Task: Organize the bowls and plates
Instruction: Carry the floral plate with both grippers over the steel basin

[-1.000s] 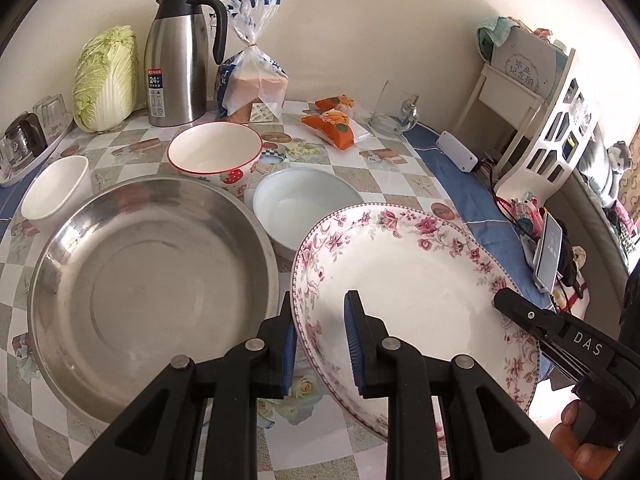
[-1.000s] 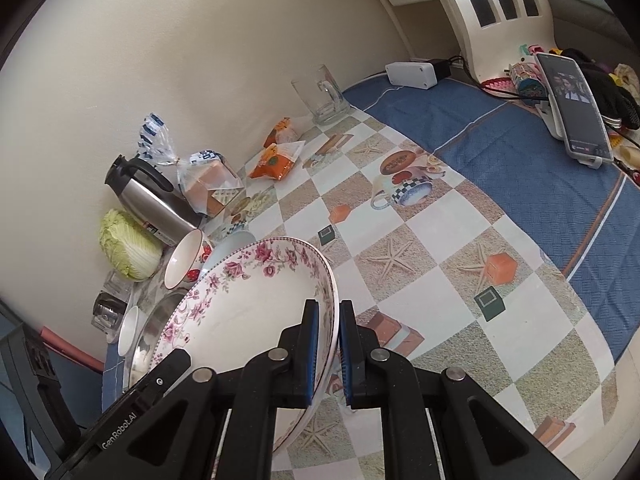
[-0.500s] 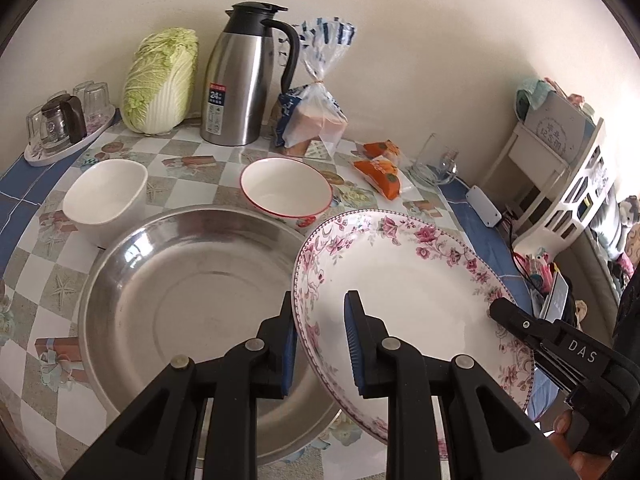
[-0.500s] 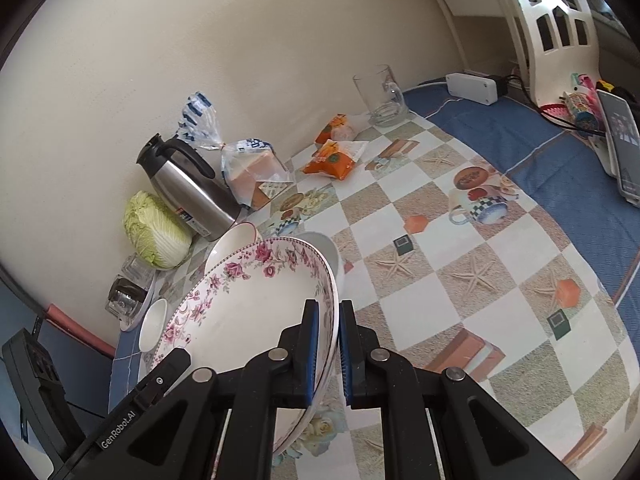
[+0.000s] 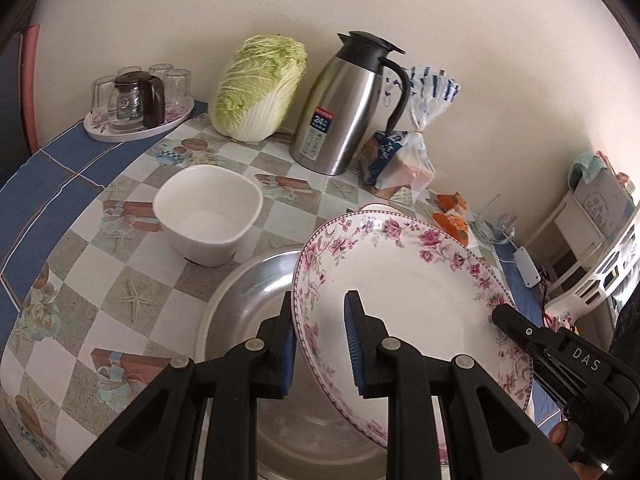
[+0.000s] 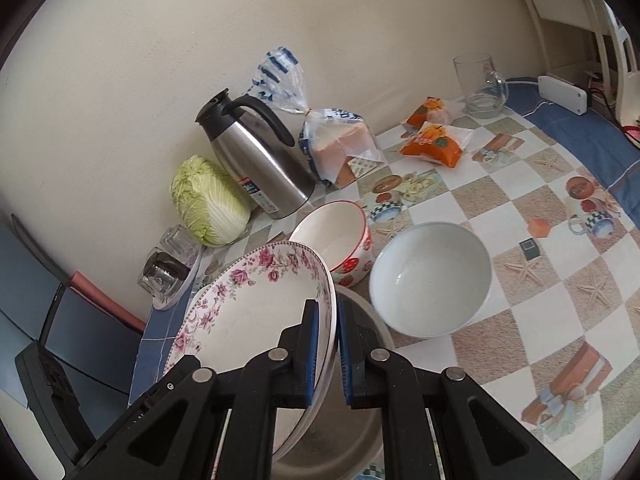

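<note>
Currently the floral plate (image 5: 404, 288) hangs tilted at lower centre of both views, over the steel basin (image 5: 248, 296). The left gripper (image 5: 320, 344) is clamped on its near rim; the right gripper (image 6: 328, 348) is clamped on the opposite rim. Risk one: the glazed rim slides out of either pinch if the hands drift apart, dropping the plate into the basin. Risk two: its far edge sits just beside the red-rimmed bowl (image 6: 340, 236) and could strike it. The white bowl (image 6: 432, 276) stands clear, at centre right.
</note>
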Demonstrator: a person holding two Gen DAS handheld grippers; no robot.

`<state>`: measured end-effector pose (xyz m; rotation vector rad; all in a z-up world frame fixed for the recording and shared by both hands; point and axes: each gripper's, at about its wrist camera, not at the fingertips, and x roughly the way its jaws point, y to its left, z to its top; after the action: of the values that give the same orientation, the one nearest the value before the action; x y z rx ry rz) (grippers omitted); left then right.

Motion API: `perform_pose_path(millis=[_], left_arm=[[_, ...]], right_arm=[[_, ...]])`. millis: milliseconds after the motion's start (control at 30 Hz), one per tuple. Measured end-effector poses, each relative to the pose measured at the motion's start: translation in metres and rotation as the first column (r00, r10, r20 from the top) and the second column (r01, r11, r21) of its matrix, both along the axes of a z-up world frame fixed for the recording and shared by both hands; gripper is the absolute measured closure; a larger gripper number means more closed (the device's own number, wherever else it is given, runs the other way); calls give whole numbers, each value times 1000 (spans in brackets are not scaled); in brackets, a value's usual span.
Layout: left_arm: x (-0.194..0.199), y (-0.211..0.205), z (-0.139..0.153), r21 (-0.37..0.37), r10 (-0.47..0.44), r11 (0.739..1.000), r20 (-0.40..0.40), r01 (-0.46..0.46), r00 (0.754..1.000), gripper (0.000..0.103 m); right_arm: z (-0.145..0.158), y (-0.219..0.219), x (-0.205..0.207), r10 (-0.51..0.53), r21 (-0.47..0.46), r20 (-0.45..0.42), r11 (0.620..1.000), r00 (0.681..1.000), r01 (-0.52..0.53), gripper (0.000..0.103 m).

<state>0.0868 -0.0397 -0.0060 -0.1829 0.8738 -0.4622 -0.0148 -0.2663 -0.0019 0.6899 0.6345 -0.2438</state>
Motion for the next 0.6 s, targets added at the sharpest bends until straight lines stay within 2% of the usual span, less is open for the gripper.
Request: perform_pose_path(millis=[333, 600], left_arm=[[13, 24, -12, 26, 55, 998, -44, -54, 998, 79], [12, 12, -26, 79, 27, 997, -89, -20, 996, 79]], right_arm=[[-17, 23, 26, 54, 34, -25, 998, 998, -54, 92], [-32, 18, 24, 42, 43, -81, 998, 996, -39, 92]])
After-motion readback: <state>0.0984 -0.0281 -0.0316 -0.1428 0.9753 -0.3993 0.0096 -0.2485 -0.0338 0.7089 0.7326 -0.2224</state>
